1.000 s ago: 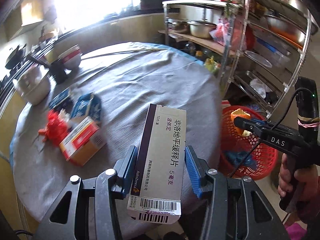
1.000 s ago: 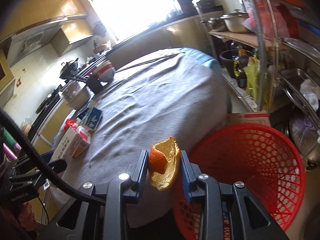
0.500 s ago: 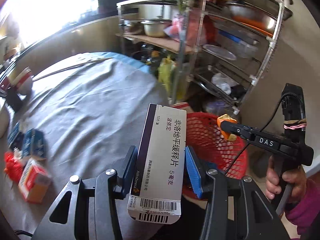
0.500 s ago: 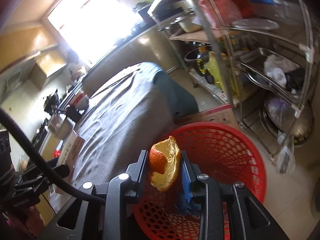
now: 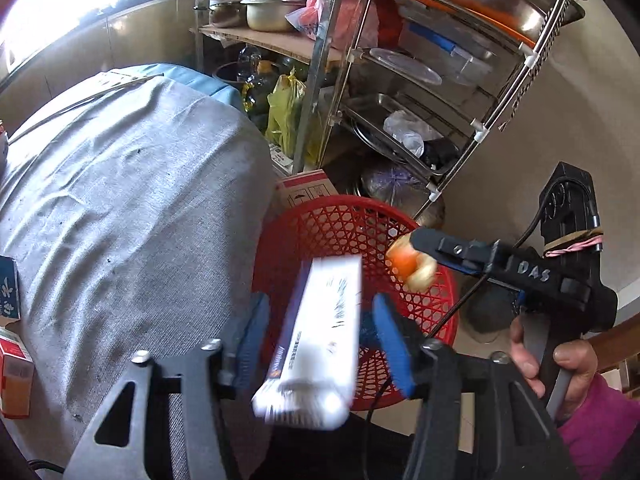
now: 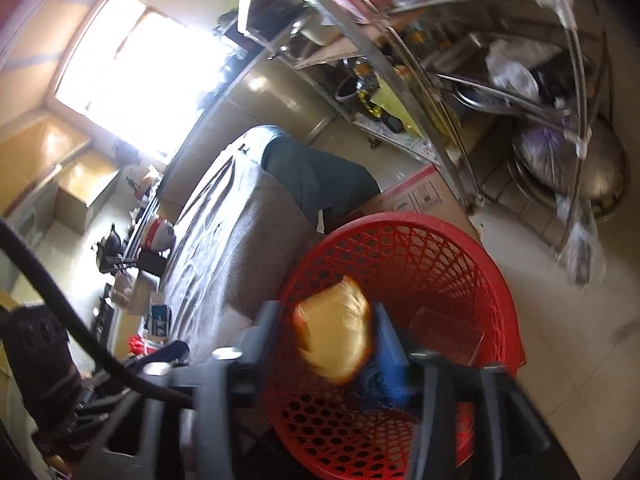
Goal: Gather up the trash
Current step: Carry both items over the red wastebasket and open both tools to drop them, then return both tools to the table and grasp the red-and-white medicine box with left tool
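My left gripper (image 5: 320,300) hangs over the red mesh basket (image 5: 360,204) beside the table, and its jaws are opening. The white medicine box (image 5: 316,344) sits blurred and tilted between the blue pads (image 5: 390,344), with a gap on each side. My right gripper (image 6: 326,312) is also above the basket (image 6: 440,272), jaws opening. The orange peel (image 6: 336,328) is blurred and loose between its fingers. In the left wrist view the right gripper (image 5: 420,256) comes in from the right with the peel (image 5: 412,264) at its tip. Some blue trash lies in the basket bottom.
A table under grey cloth (image 5: 120,200) lies left of the basket, with small cartons (image 5: 12,376) at its left edge. A metal rack (image 5: 400,80) of pots and trays stands behind. A cardboard box (image 5: 304,192) leans by the basket. A hand (image 5: 560,368) in a magenta sleeve holds the right gripper.
Both grippers swung from the table to above the basket and tipped downward. Their jaws widened, and the box and the peel came loose from the pads.
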`<control>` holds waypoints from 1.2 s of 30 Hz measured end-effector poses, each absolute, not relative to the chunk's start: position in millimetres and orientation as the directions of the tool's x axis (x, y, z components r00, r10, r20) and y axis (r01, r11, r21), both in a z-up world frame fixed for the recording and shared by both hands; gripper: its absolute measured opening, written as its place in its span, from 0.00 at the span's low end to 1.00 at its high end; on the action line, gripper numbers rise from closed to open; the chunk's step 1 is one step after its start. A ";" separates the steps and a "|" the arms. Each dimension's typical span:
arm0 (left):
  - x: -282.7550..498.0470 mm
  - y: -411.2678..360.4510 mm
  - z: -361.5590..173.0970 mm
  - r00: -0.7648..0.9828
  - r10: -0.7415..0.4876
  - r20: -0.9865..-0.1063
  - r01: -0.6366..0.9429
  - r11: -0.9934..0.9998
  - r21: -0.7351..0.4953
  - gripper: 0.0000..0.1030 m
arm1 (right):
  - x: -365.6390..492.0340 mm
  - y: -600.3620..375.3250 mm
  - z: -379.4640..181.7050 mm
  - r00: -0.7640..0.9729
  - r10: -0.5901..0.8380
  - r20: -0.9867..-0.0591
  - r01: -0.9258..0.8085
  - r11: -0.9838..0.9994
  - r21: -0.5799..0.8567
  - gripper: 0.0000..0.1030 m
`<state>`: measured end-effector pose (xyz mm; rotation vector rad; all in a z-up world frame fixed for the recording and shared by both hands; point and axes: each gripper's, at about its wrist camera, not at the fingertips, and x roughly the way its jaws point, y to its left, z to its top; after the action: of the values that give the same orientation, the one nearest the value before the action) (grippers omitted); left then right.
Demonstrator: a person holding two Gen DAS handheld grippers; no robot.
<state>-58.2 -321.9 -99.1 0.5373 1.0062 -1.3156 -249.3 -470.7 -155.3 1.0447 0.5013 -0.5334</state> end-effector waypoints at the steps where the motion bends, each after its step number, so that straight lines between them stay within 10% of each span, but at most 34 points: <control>1: -57.1 -319.7 -97.9 -0.061 -0.543 -0.837 0.952 0.221 -0.213 0.58 | -252.4 -471.4 -154.9 0.770 -0.181 -0.612 0.627 0.390 0.674 0.64; 36: 62.7 -94.4 -78.5 0.379 -0.502 -0.777 0.693 0.710 -0.121 0.62 | -128.1 -363.2 -117.8 0.784 0.047 -0.618 0.435 0.668 0.604 0.64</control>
<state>62.7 -94.4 -78.5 0.2403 0.8987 -0.7729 -128.1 -363.2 -117.8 0.8219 0.6472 -0.2369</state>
